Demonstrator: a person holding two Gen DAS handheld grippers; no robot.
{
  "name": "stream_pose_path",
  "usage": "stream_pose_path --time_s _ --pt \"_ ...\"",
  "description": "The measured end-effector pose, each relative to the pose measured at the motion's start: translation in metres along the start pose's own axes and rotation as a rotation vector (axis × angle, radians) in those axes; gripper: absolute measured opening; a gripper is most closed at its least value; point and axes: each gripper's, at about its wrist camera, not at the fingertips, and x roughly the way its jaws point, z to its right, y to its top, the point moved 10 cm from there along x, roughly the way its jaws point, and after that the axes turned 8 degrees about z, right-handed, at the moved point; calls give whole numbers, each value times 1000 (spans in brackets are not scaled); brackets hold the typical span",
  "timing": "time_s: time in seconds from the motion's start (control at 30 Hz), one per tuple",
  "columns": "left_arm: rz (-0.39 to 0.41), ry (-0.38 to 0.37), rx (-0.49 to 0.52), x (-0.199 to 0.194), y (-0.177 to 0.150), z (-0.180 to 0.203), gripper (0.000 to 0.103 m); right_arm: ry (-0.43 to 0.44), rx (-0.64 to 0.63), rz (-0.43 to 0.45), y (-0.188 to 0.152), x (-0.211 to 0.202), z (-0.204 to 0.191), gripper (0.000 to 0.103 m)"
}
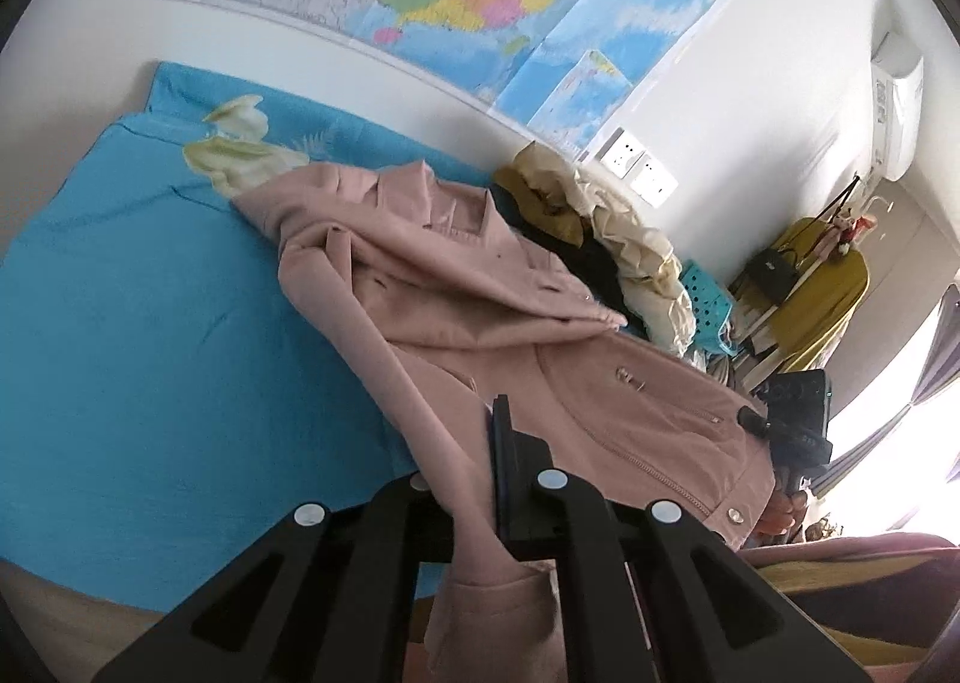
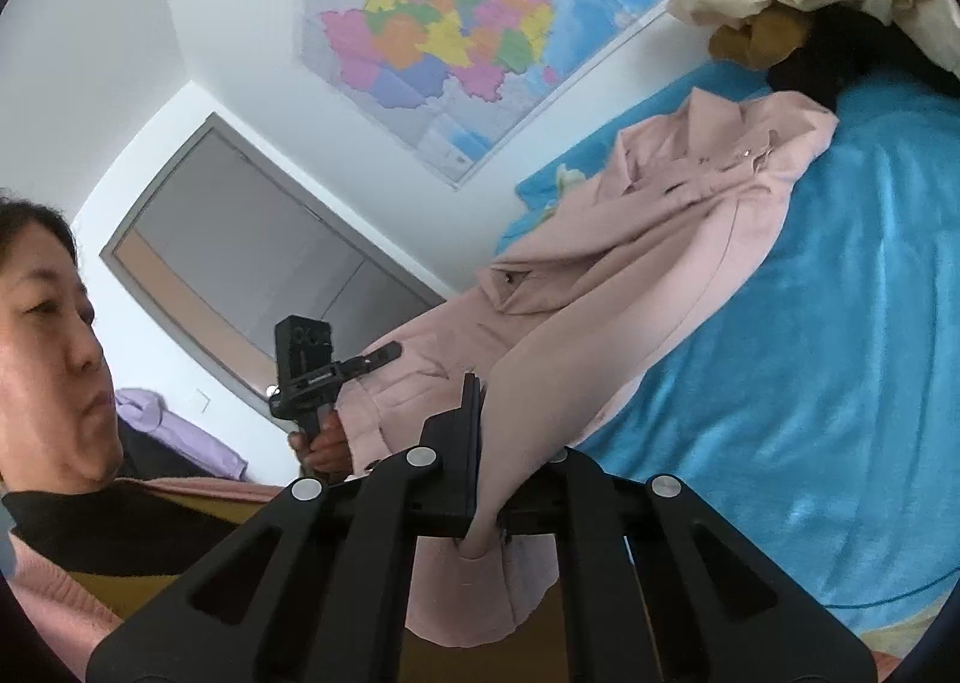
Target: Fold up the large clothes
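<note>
On the blue bed, both tools pinch the pink coat.

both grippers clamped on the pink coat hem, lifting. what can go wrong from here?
1. The left gripper and right gripper each pinch only a thin edge of the pink coat, so the heavy fabric may slip from the jaws.
2. Its collar end lies against the clothes pile; dragging could snag or topple it.
3. The loose sleeve could fold crooked.
</note>
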Motion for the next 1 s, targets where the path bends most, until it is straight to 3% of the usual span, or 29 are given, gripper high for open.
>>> stream_pose_path --time_s 0.23,0.67,1.0 --pt "-22 4 -39 18 21 -3 3 -8 51 43 29 10 6 5" --pt "-35 71 33 45 113 -5 4 -54 102 118 129 45 29 5" --pt "-86 94 -32 93 180 -23 4 -129 162 154 201 81 75 6"
